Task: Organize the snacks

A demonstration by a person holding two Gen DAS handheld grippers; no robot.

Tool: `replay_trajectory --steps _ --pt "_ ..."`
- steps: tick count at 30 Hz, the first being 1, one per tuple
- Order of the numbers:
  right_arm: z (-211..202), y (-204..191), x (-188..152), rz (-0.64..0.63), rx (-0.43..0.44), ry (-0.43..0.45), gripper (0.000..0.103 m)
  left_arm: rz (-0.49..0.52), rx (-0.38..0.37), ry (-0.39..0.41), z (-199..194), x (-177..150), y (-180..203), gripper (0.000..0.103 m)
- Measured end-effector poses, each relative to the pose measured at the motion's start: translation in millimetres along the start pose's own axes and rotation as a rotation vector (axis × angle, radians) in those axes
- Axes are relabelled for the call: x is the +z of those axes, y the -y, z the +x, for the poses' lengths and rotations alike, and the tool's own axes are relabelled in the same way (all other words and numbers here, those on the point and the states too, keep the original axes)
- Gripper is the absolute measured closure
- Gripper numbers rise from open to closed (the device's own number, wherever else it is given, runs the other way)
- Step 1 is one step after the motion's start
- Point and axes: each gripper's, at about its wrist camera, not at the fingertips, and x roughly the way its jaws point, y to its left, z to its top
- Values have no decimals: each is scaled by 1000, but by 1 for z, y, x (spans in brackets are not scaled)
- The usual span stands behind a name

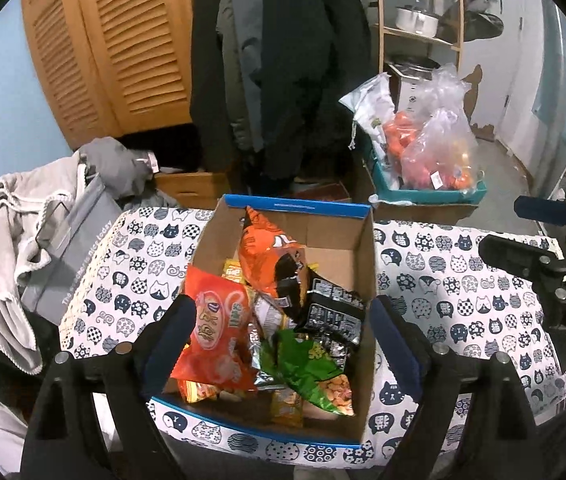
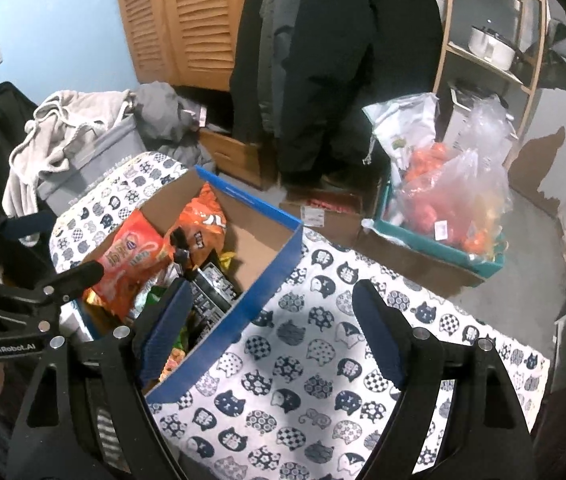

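Snacks are lying heaped in the box on the cat-print cloth, packets overlapping: orange bag at the back, green one in front. Left gripper is hovering over the heap, fingers wide, holding nothing. Right gripper is hanging over bare cloth beside the box, also wide and empty (sorted or still jumbled, hard to judge). For any pick: taking one top packet by its edge, lifting slowly so neighbours are not dragging along
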Motion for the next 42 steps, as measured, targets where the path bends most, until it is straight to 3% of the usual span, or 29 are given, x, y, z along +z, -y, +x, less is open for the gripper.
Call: replay_trajectory --steps 42 --pt "-6 17 -20 34 6 -12 22 38 -5 -31 0 -5 18 9"
